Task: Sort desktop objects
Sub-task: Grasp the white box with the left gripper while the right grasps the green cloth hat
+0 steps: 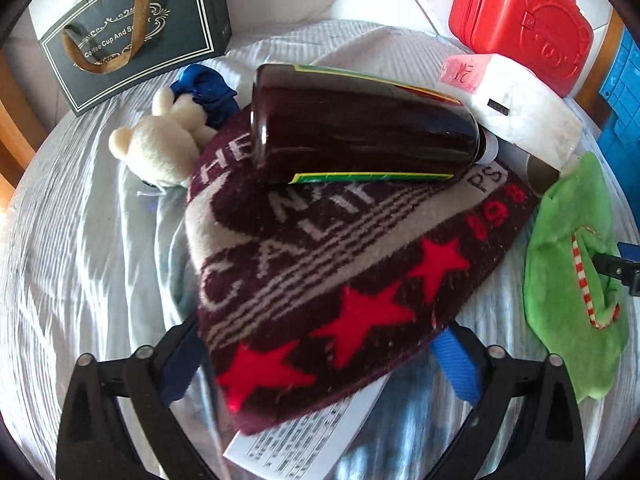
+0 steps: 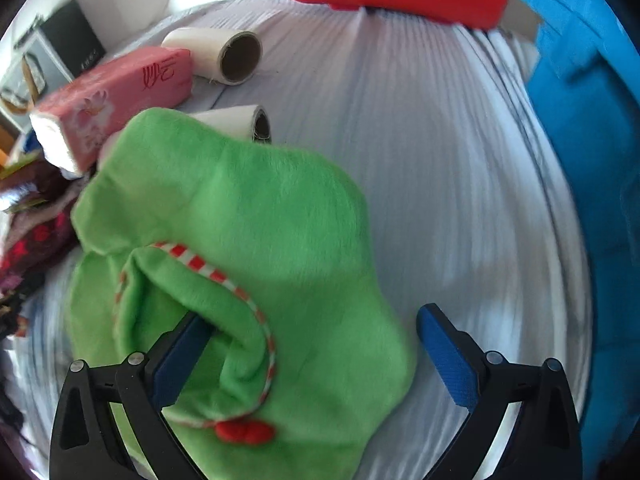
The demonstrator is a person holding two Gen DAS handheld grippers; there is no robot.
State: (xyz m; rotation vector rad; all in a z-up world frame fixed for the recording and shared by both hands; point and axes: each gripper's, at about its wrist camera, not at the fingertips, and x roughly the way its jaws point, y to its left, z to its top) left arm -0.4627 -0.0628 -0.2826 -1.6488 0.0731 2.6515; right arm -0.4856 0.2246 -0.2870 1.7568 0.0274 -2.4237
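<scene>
The maroon starred cloth (image 1: 320, 280) lay between my left gripper's (image 1: 320, 360) wide-apart fingers, its long axis running from seven to two o'clock, a dark bottle (image 1: 360, 128) lying across its far end, cap toward three. A plush bear (image 1: 160, 148) sat at ten o'clock. My right gripper (image 2: 316, 356) stood apart over the green plush sock (image 2: 260, 220), its left finger (image 2: 176, 364) tucked in the cuff; tissue pack (image 2: 120, 96) and paper rolls (image 2: 224, 56) lay at eleven o'clock.
</scene>
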